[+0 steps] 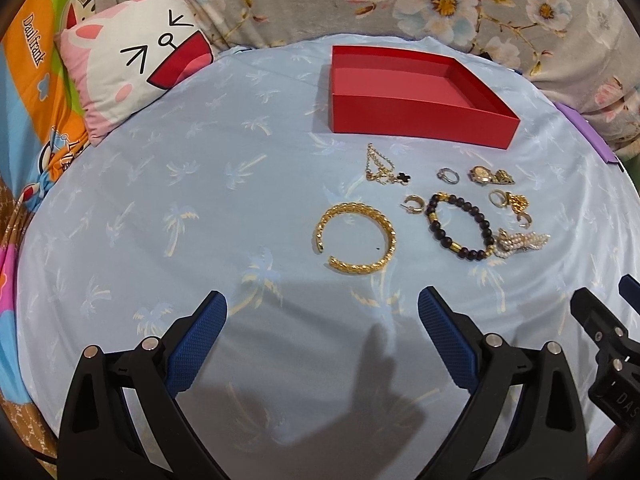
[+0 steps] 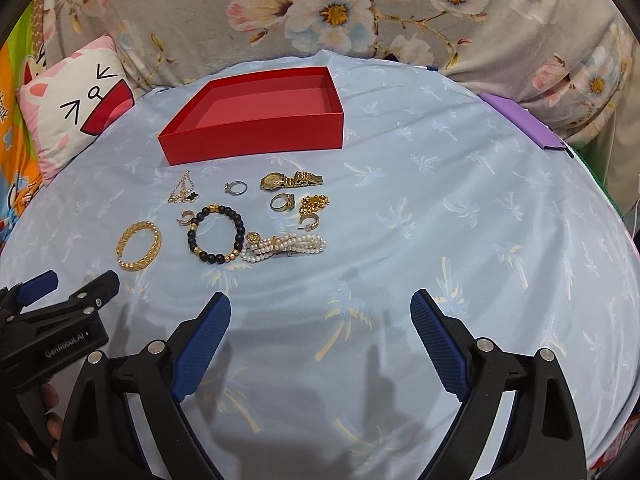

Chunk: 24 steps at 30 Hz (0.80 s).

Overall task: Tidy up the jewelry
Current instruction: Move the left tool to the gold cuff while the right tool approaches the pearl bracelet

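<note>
Both grippers hovered over the pale blue palm-print cloth (image 1: 160,200), short of the jewelry. Left gripper (image 1: 322,344) stood wide, nothing between its jaws; right gripper (image 2: 320,348) likewise wide and empty. All pieces lay loose on the cloth in front of the empty shallow red cardboard box (image 1: 420,120): braided gold open cuff bangle (image 1: 356,240), black-and-gold beaded bracelet (image 1: 460,224), white pearl bracelet (image 2: 288,246), gold wristwatch (image 2: 290,181), thin gold chain with black clover charm (image 1: 386,170), silver ring (image 1: 448,176), gold hoop earring (image 1: 414,204).

Risks, as judged: pieces sat close, so wide jaws could drag a neighbour along; the pearl strand touched the beaded bracelet and might snag. Soft wrinkled cloth could bunch under the pads. Thin chain likely to slip out.

Right wrist view showed the pearl strand and watch band laid out fully; in the left wrist view they were bunched near the edge. Left view showed the cuff's gap clearly.
</note>
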Each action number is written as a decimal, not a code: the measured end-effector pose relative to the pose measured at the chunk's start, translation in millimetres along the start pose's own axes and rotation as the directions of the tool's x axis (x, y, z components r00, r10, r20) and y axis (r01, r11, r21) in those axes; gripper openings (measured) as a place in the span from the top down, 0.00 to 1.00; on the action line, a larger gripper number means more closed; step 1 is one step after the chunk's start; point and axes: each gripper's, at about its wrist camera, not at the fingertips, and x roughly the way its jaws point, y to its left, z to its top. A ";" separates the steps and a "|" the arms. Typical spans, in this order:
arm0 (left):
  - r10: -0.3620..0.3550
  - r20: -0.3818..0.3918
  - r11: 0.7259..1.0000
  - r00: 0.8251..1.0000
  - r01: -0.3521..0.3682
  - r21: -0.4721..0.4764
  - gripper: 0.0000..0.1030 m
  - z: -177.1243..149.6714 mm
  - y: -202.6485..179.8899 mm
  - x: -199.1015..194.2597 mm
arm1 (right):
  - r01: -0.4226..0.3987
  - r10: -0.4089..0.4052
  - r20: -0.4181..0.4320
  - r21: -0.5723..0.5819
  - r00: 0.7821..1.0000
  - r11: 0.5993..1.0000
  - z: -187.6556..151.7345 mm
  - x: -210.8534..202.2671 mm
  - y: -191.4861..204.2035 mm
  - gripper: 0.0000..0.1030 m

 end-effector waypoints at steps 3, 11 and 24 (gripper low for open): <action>-0.007 -0.020 1.000 1.000 0.006 -0.028 0.09 5.1 4.5 10.9 | -0.006 0.006 -0.009 0.007 1.000 1.000 0.9 6.5 -2.8 0.13; -0.018 -0.054 0.999 0.998 0.016 -0.035 0.09 17.8 -2.4 39.0 | -0.014 0.014 -0.023 0.011 1.000 1.000 6.4 20.8 -6.4 0.13; -0.014 -0.046 1.000 0.999 0.013 -0.014 0.24 33.4 -15.7 61.6 | -0.041 0.041 -0.048 0.009 0.998 0.999 17.2 44.8 -6.6 0.23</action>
